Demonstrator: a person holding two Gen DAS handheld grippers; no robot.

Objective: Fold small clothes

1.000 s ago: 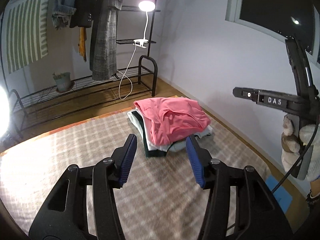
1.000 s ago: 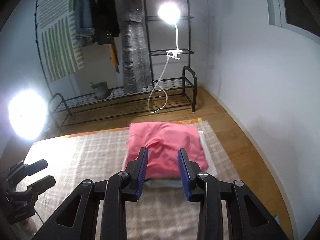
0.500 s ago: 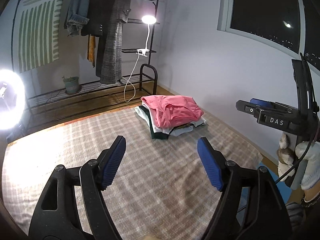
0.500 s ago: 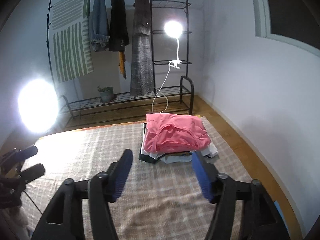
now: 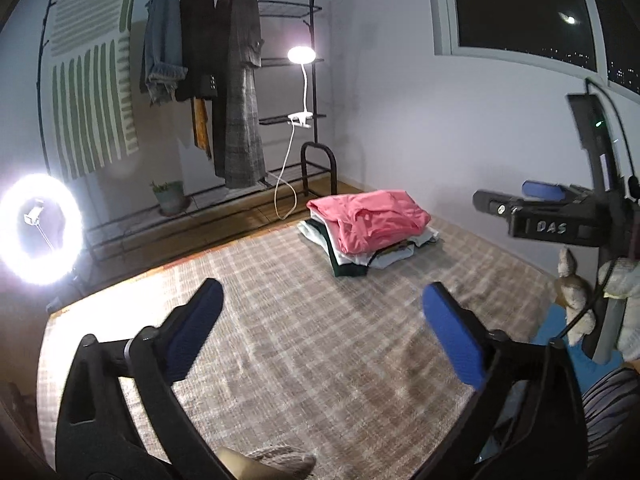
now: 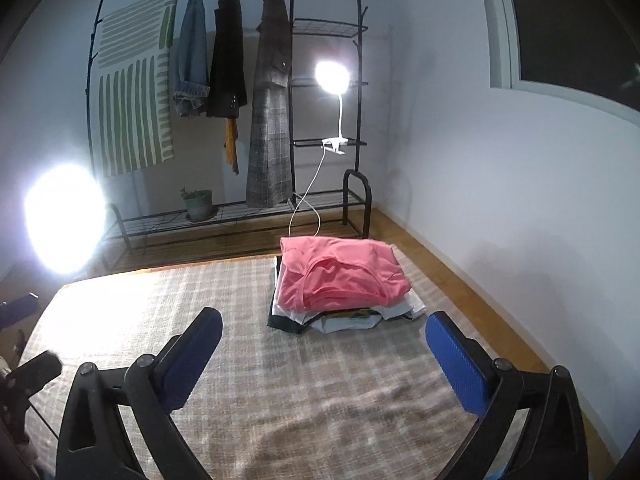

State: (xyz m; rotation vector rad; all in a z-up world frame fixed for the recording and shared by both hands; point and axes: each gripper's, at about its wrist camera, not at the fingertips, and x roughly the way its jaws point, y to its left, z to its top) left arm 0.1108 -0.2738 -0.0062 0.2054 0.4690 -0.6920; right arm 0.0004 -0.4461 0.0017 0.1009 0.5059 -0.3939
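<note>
I am holding my left claw (image 5: 320,322) and my right claw (image 6: 324,354) above the beige checked woven rug (image 5: 304,320), both well short of the stack of folded small clothes (image 6: 340,292). Both sets of jaws have just been opening and are now standing wide, with nothing between the blue pads. The folded coral-pink garment (image 5: 368,218) is lying on top of that stack, which is sitting at the rug's far edge, toward the black metal clothes rack (image 6: 320,92). Seen from my left claw, my right claw is showing well to the right of the stack.

I am judging that the pink piece is done and placed, so I am between garments. No unfolded item is showing on the rug near the stack, so the next move is calling for me to find the next small piece and spread it flat on the rug's bare part, near side of the stack.
</note>
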